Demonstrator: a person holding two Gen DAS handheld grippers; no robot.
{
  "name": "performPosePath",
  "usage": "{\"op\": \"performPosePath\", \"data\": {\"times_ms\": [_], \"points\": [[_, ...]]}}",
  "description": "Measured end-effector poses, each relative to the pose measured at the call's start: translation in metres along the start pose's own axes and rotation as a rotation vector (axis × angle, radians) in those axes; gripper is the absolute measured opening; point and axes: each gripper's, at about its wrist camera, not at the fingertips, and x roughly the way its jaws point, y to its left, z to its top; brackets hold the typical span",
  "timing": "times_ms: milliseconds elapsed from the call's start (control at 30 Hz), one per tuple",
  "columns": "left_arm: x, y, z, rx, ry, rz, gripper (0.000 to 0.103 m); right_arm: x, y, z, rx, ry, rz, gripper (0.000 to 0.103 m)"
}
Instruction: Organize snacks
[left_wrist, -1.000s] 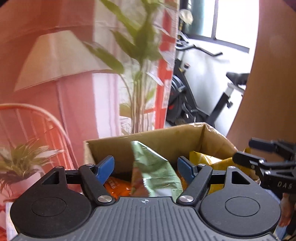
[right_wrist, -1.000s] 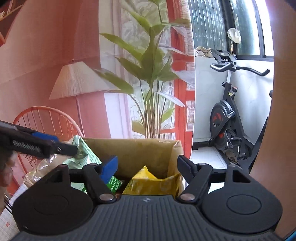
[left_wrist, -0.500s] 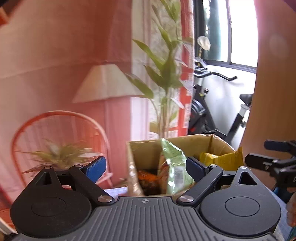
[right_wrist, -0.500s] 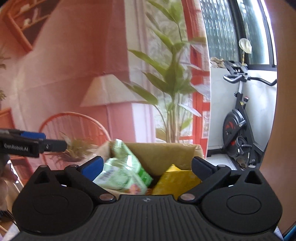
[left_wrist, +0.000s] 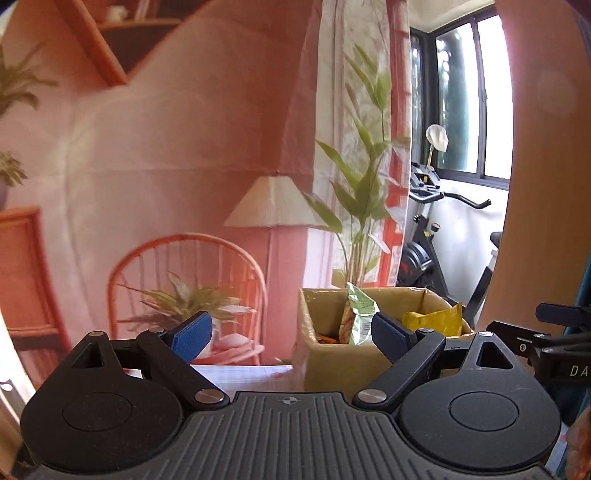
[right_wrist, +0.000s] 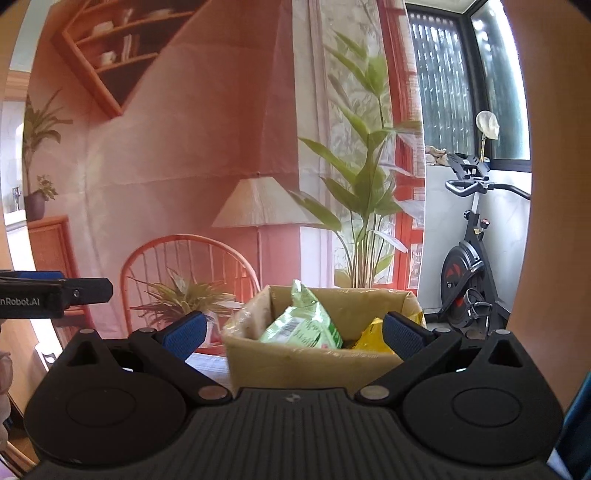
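Cardboard box (right_wrist: 317, 360) ahead of both spread, empty grippers, left (left_wrist: 291, 334) and right (right_wrist: 293, 334); green (right_wrist: 301, 326) and yellow (right_wrist: 371, 334) packets, seemingly snacks, inside.

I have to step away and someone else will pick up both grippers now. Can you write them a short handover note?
Left gripper: open, nothing between its fingers.
Right gripper: open, empty too.
Both are held back from the cardboard box, which stands on the table ahead.
In the box: a green snack bag standing up, a yellow bag to its right, and something orange lower down.
Done: those packs are boxed.
Left: no loose snacks are in view; check the table outside the cameras' view.
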Motion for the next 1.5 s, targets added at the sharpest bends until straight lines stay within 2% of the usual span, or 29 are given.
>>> {"op": "performPosePath", "data": {"times_ms": [133, 300, 600, 833, 1500], "points": [[-0.033, 0.001, -0.003, 0.040, -0.024, 0.026, 0.095, -0.030, 0.018, -0.008, 0.035, -0.011, -0.006, 0.103], [-0.072, 0.005, -0.005, 0.037, -0.049, 0.029, 0.095, -0.057, 0.033, -0.014, 0.049, -0.028, -0.004, 0.103], [-0.105, 0.016, -0.017, -0.003, -0.057, 0.051, 0.095, -0.096, 0.052, -0.015, 0.038, -0.058, -0.004, 0.103], [-0.110, 0.019, -0.014, -0.003, -0.064, 0.075, 0.095, -0.103, 0.056, -0.010, 0.038, -0.072, -0.002, 0.103], [-0.110, 0.014, -0.014, -0.026, -0.064, 0.047, 0.095, -0.107, 0.054, -0.009, 0.045, -0.066, -0.021, 0.103]]}}
